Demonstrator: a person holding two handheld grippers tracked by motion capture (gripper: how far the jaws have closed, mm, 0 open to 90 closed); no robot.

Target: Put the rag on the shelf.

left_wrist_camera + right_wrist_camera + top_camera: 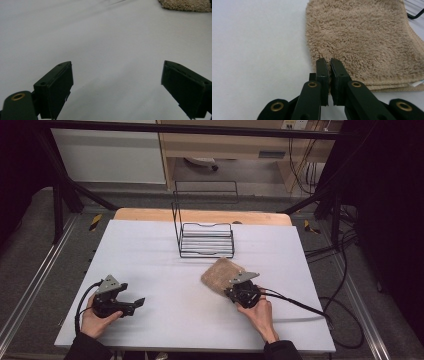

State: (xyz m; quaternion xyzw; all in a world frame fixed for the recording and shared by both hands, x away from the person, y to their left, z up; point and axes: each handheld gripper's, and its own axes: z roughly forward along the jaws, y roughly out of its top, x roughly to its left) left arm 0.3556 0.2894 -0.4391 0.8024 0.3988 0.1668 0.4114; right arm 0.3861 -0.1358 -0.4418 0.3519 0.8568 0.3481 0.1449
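A folded beige towel (pixel 220 272) lies on the white table (pixel 150 250), right of centre, just in front of the wire rack. My right gripper (pixel 227 287) is at the towel's near edge. In the right gripper view the towel (pixel 362 37) spreads ahead, and the right gripper (pixel 329 62) has its jaws pressed together on the towel's near left edge. My left gripper (pixel 139 304) rests at the table's front left, held in a hand and pointing right. The left gripper (pixel 117 82) stands wide open over bare table, with a corner of the towel (pixel 185 5) far ahead.
A black wire rack (pixel 206 240) stands at the middle back of the table; its corner (pixel 415 13) lies just beyond the towel. A black cable (pixel 300 304) trails from the right gripper off the table's right edge. Black frame bars run behind and beside the table.
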